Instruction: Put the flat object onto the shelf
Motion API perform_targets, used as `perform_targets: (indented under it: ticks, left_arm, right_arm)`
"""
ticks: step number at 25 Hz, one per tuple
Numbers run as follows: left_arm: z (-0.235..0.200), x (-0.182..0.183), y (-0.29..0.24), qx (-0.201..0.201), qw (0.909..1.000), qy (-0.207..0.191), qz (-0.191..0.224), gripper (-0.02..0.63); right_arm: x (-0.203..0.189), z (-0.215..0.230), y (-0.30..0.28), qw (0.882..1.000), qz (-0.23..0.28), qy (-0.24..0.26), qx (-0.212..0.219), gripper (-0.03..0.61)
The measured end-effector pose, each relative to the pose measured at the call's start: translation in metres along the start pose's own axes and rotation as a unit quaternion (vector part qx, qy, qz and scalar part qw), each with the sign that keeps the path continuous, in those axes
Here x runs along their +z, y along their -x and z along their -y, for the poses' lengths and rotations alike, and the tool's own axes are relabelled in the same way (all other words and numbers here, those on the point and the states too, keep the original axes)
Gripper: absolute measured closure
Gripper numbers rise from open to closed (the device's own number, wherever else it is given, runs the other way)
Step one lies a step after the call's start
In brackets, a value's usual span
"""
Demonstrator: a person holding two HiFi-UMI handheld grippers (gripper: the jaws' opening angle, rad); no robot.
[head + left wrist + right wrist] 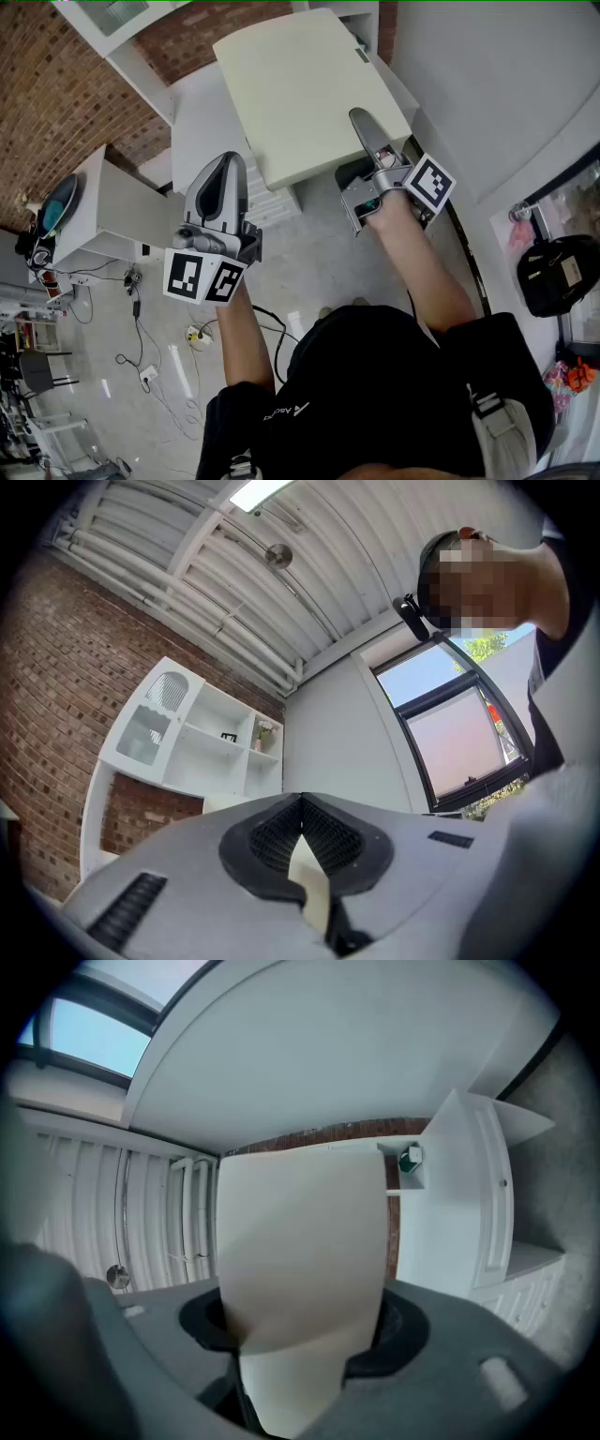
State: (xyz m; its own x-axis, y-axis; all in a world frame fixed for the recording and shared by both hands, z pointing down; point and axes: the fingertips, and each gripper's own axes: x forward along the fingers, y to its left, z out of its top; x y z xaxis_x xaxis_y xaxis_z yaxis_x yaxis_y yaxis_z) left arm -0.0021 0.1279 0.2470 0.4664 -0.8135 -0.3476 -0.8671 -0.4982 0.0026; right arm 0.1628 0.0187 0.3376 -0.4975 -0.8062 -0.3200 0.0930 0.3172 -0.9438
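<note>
I hold a cream flat board (300, 84) up in the air between both grippers. In the head view my left gripper (239, 167) grips its near left edge and my right gripper (364, 127) grips its near right side. The left gripper view shows only a thin cream corner of the board (309, 878), pinched between the jaws of the left gripper (302, 855). The board (300, 1241) fills the middle of the right gripper view, clamped by the right gripper (300, 1335). The white shelf unit (216, 742) stands ahead against a brick wall, with open compartments.
A white cabinet (94, 211) with a teal object (56, 204) on it stands at the left. Cables (150, 366) lie on the pale floor. A black bag (558, 272) sits at the right by the window. A white cabinet door (478, 1204) is near the board's right.
</note>
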Motion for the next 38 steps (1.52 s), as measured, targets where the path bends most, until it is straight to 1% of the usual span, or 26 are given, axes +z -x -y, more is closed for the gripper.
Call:
perform_targets:
  ticks: [7, 14, 19, 29, 35, 38]
  left_arm:
    - [0.002, 0.001, 0.004, 0.007, 1.0, -0.003, -0.001, 0.615]
    - [0.001, 0.002, 0.008, 0.021, 0.9997, -0.01, -0.002, 0.615]
    - [-0.001, 0.003, 0.002, 0.033, 0.9993, -0.017, -0.002, 0.615]
    - [0.001, 0.002, -0.034, 0.056, 0.9977, -0.037, 0.001, 0.615]
    - [-0.019, -0.001, -0.051, 0.07, 0.9966, -0.044, -0.004, 0.615]
    - [-0.038, 0.001, -0.06, 0.07, 0.9963, -0.049, -0.001, 0.615]
  right_arm:
    - [-0.003, -0.001, 0.003, 1.0, -0.007, -0.004, 0.001, 0.31]
    - [-0.002, -0.001, -0.001, 1.0, -0.011, -0.019, 0.0, 0.31]
    - [0.011, -0.01, -0.013, 1.0, -0.012, -0.02, 0.002, 0.31]
    - [0.049, -0.031, -0.043, 0.999, -0.026, -0.016, 0.02, 0.31]
    - [0.058, -0.032, -0.074, 0.999, -0.025, -0.02, 0.024, 0.31]
    - [0.058, -0.031, -0.095, 0.999, -0.025, -0.017, 0.025, 0.31]
